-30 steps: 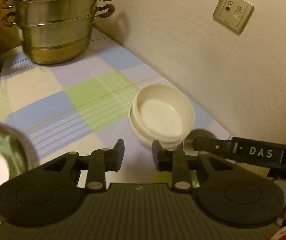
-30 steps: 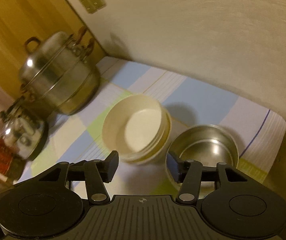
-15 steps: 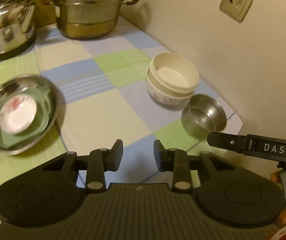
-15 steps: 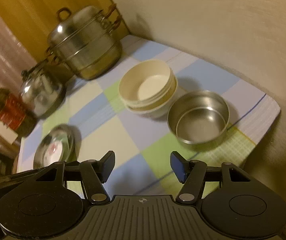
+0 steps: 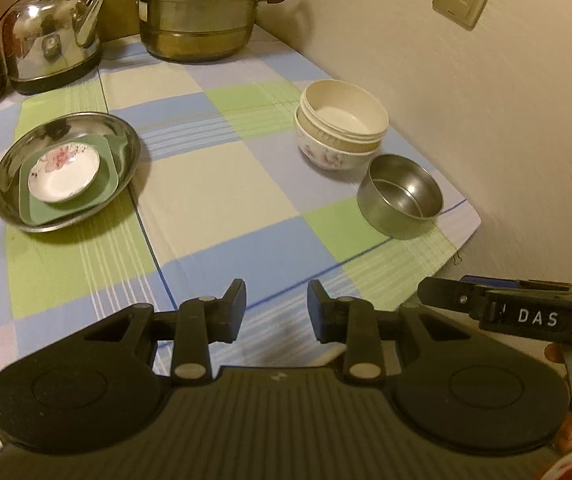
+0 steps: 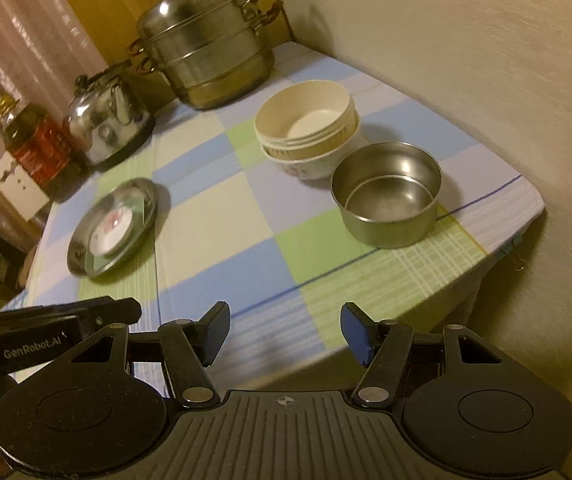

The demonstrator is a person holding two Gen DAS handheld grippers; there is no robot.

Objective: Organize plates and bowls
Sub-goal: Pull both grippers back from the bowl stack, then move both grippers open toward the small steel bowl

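A stack of cream bowls [image 5: 340, 124] [image 6: 308, 132] stands near the wall on the checked tablecloth. A steel bowl [image 5: 400, 196] [image 6: 388, 192] stands beside it, closer to me. On the left a steel plate [image 5: 5, 168] [image 6: 149, 204] holds a green dish [image 5: 107, 184] with a small floral saucer [image 5: 63, 170] on top. My left gripper [image 5: 275, 314] is open and empty above the table's near edge. My right gripper [image 6: 286, 334] is open and empty, held off the near edge.
A steel steamer pot [image 5: 199, 4] [image 6: 205, 52], a kettle [image 5: 51, 52] [image 6: 107, 120] and an oil bottle [image 6: 35, 146] stand at the back. The wall [image 5: 486, 120] runs along the right side. The table corner [image 6: 526, 208] is at the right.
Both grippers have pulled back and up from the bowls. The stack and the steel bowl now sit farther off, and the steel plate has come into full view.
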